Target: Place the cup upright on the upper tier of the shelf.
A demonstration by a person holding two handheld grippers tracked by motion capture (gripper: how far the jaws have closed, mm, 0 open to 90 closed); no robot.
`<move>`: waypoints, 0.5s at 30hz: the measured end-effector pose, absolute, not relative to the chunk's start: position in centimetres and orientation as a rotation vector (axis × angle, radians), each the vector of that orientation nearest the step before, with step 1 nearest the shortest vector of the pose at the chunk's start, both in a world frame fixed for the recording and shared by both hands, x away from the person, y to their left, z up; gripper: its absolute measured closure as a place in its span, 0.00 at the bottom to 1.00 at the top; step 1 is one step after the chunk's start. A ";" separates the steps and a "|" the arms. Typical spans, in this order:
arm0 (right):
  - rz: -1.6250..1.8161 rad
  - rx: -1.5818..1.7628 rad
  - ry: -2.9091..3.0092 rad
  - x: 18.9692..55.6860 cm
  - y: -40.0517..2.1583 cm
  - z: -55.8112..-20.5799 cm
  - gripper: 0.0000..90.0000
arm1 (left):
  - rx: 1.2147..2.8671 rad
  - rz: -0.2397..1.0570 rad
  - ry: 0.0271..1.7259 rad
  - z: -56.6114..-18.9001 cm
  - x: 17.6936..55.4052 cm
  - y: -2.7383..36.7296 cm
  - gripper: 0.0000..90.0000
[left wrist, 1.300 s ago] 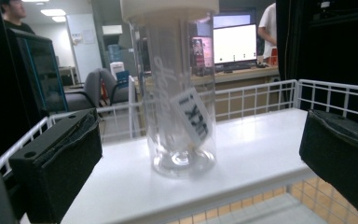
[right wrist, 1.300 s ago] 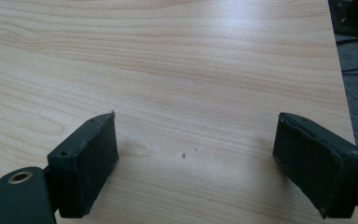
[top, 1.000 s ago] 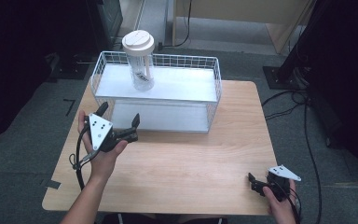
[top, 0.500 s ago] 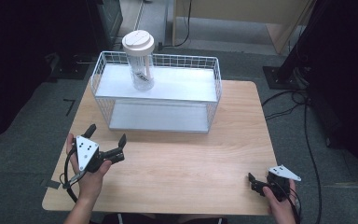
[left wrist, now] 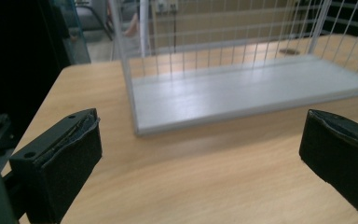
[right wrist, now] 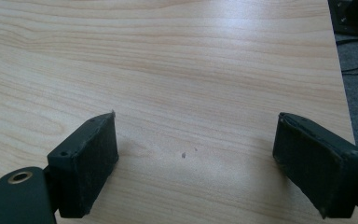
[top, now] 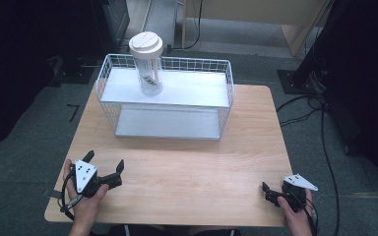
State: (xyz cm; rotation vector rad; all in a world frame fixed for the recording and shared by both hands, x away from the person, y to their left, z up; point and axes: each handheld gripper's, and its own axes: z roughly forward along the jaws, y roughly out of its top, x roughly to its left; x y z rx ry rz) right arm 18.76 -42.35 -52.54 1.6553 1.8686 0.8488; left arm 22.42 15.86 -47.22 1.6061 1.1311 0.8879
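— While both hands rested low at the near edge of the wooden table [top: 187, 172], what did each hold?

— Each held a gripper. The left gripper [top: 104, 162] sat at the near left corner, jaws wide apart and empty, aimed toward a white wire basket [top: 128, 105]. The right gripper [right wrist: 193, 154] sat at the near right corner, jaws also spread, nothing between them but bare wood.

— Where was the basket?

— It stood at the far side of the table. A clear jar [top: 149, 73] with a cream lid [top: 145, 43] stood upright on its upper shelf, toward the left end, well apart from both grippers.
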 end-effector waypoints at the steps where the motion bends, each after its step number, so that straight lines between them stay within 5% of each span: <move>1: 0.848 1.652 1.868 18.8 -42.4 -52.5 0.15 | 1.625 0.890 1.142 -47.5 22.3 16.1 0.00; 15: 0.846 1.658 1.861 18.8 -42.3 -52.5 0.15 | 1.832 0.814 1.399 -50.5 22.1 20.6 0.00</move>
